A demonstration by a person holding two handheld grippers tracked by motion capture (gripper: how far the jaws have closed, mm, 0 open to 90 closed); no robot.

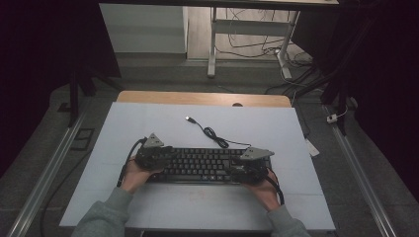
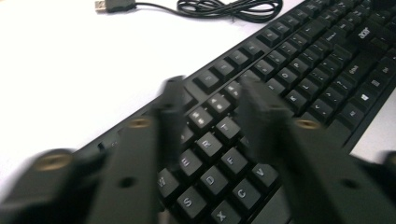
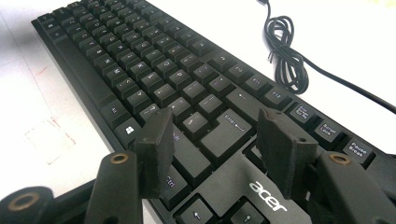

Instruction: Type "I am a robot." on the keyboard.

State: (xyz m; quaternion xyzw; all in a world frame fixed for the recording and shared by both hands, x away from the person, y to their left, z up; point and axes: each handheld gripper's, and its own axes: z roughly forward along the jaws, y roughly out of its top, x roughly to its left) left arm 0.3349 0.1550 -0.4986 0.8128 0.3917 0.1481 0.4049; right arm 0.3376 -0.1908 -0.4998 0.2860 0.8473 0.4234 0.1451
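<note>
Keyboard (image 1: 202, 165) work is barely under way, as far as I can judge: the black keyboard lies flat on the pale surface (image 1: 148, 123), near the person's edge and square to it, and nothing about it looks lifted, turned or shifted. Its cable (image 1: 213, 134) trails away toward the far side in a loose coil, with the USB plug (image 1: 189, 119) lying free on the surface, unplugged. What is left appears to be nearly everything, whether that is pressing keys or taking hold of the board.

The left hand-held gripper (image 1: 154, 154) hangs over the keyboard's left end. In the left gripper view its jaws are blurred and stand partly apart above the letter keys, with nothing clamped between them; whether the tips touch a key I cannot tell.

The right hand-held gripper (image 1: 251, 165) sits over the right end. Its jaws stand apart above the Enter key (image 3: 229, 133) area, gripping nothing.
</note>
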